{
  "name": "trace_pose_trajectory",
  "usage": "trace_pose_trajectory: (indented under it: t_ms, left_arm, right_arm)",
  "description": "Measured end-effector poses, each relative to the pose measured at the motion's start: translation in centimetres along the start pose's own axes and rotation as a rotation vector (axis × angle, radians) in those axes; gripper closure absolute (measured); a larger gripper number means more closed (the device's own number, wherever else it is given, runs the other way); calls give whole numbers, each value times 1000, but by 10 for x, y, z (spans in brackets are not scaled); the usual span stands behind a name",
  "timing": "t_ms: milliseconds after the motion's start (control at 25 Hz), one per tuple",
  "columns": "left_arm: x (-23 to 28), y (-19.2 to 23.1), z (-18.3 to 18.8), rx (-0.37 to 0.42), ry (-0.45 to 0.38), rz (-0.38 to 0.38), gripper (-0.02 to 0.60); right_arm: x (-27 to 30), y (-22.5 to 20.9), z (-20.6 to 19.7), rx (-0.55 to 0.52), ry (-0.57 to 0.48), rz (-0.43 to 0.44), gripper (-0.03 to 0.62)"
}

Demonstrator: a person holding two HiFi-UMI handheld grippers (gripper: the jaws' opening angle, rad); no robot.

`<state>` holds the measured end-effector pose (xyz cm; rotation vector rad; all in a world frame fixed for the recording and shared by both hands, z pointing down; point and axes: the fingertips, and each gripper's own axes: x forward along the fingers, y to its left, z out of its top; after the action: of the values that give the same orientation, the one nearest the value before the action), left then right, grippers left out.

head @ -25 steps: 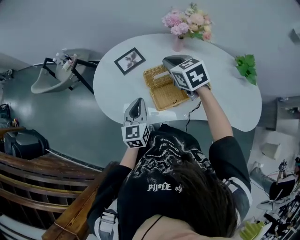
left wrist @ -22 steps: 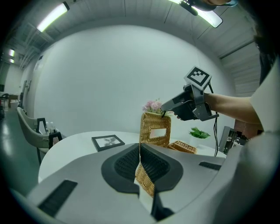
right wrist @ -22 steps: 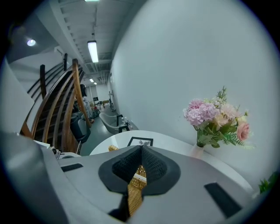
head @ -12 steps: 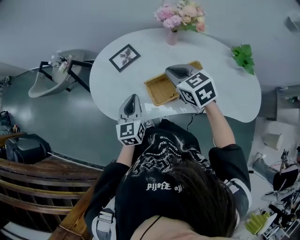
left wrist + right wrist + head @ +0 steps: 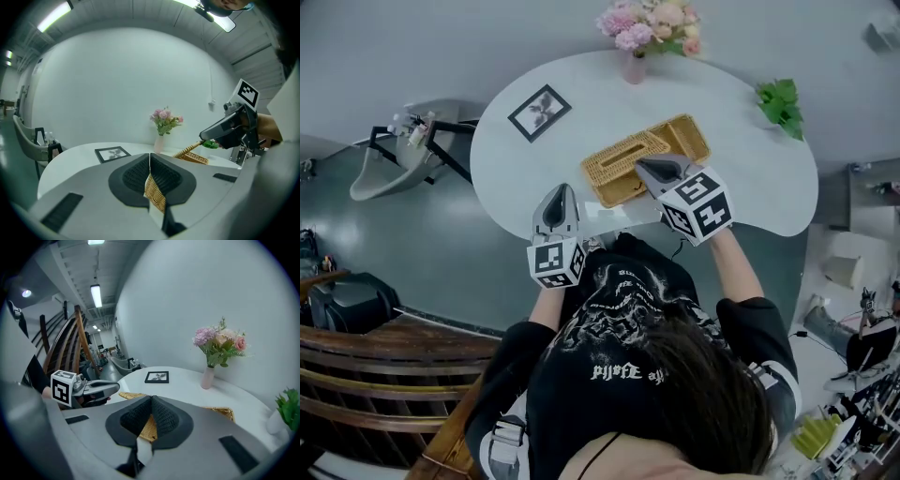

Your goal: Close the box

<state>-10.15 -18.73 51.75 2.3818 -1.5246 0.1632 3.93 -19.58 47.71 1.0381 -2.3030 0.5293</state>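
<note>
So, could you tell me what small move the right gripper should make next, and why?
Probably lower the right gripper a little: its fingers appear to pinch the raised edge of the wicker lid, which tilts above the box.

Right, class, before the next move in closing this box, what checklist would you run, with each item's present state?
1. Lid flat on wicker box: not ok, tilted up.
2. Right hand-held gripper at the lid's raised edge: ok.
3. Its jaws together: ok.
4. Left hand-held gripper clear of the box: ok, jaws together.
5. Vase and picture frame clear of the lid: ok.
6. Inside of box empty: cannot tell.
</note>
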Motion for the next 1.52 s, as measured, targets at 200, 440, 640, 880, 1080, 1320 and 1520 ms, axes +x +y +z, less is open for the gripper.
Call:
trace_pose_trajectory:
  t_ms: [200,440,640,880,1080,1320,1520]
  left_arm:
    - [0,-7,-4,7,13,-21,557]
    - [5,-17,-9,19,25,-58,557]
    - [11,-24,-12,28,36,-71,557]
    - [18,-26,-16,33,48,-67,557]
    - [23,-25,-16,32,45,-62,557]
    - [29,-25,-9,23,19,-67,557]
    - [35,-27,-1,6,-4,-75,557]
  right_arm:
    - [1,8,-35,54,43,9,559]
    - [9,6,-70,138,71,23,559]
    - [17,6,-90,166,94,22,559]
    - [29,1,-109,201,112,34,557]
    - [32,3,-113,235,106,79,553]
    - [19,5,-86,176,25,136,419]
    - [18,-15,-53,121,-93,61,407]
